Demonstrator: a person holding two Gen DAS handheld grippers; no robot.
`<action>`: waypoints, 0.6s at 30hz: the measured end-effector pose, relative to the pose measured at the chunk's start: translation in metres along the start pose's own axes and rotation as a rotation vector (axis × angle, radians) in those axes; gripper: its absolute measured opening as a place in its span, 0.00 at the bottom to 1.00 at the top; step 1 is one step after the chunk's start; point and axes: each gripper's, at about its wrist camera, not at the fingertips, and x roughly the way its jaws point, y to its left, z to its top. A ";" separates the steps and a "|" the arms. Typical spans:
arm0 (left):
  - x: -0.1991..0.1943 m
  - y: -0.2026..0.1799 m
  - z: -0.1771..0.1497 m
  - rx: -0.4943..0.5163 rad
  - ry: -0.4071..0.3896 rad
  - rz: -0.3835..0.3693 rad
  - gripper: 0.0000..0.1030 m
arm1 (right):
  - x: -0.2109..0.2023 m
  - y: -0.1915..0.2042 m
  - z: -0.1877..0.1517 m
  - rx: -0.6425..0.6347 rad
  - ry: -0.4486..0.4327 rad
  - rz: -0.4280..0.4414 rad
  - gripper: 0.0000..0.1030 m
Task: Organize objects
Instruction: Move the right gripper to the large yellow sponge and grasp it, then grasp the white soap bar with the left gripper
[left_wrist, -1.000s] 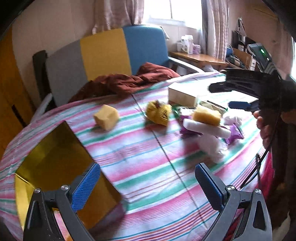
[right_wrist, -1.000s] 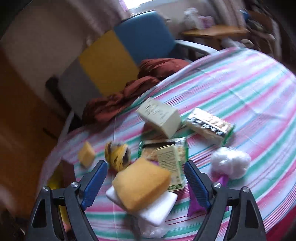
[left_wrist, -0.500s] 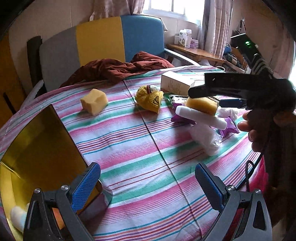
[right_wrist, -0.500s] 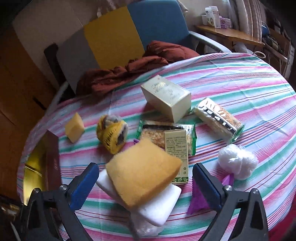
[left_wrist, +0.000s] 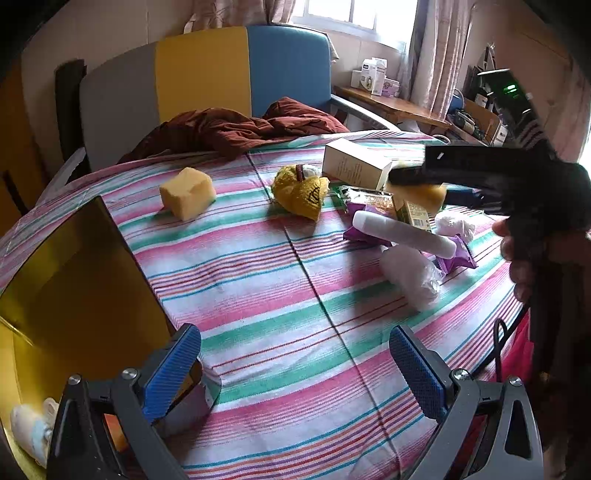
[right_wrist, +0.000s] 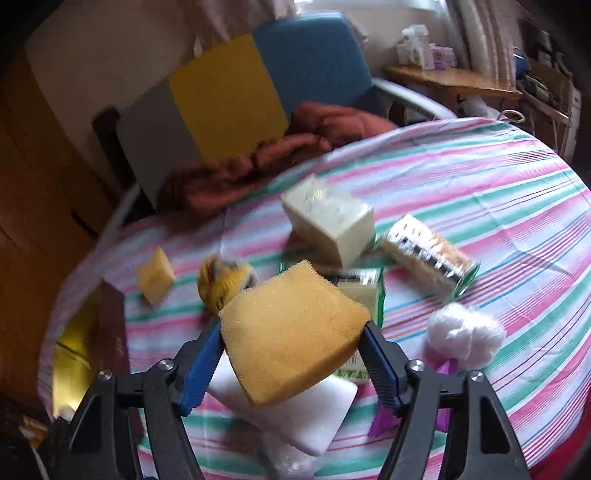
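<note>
My right gripper (right_wrist: 291, 354) is shut on a large orange sponge (right_wrist: 291, 332), lifted just above a white foam block (right_wrist: 295, 410) in the pile. In the left wrist view the right gripper (left_wrist: 417, 177) reaches in from the right over the sponge (left_wrist: 424, 194). My left gripper (left_wrist: 295, 362) is open and empty, low over the striped tablecloth (left_wrist: 258, 295), beside a gold-lined open box (left_wrist: 74, 288). A small yellow sponge (left_wrist: 186, 197) and a yellow cloth toy (left_wrist: 301, 194) lie farther back.
A cream carton (right_wrist: 328, 221), a green snack packet (right_wrist: 365, 291), a foil-wrapped bar (right_wrist: 428, 254), a cotton ball (right_wrist: 465, 336) and a purple wrapper (left_wrist: 458, 254) crowd the right side. A brown cloth (left_wrist: 236, 129) lies on the chair (left_wrist: 207, 77) behind the table.
My right gripper has closed on the orange sponge and raised it off the white block. The left gripper has stayed open while its view shifted slightly.
</note>
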 end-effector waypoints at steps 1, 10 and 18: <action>0.000 -0.001 0.001 0.004 -0.003 0.001 0.99 | -0.005 -0.003 0.002 0.023 -0.028 0.006 0.71; 0.020 -0.008 0.032 -0.053 0.033 -0.123 0.79 | -0.019 -0.019 0.008 0.116 -0.104 0.034 0.71; 0.055 -0.015 0.063 -0.185 0.090 -0.246 0.74 | -0.021 -0.026 0.008 0.137 -0.116 0.034 0.71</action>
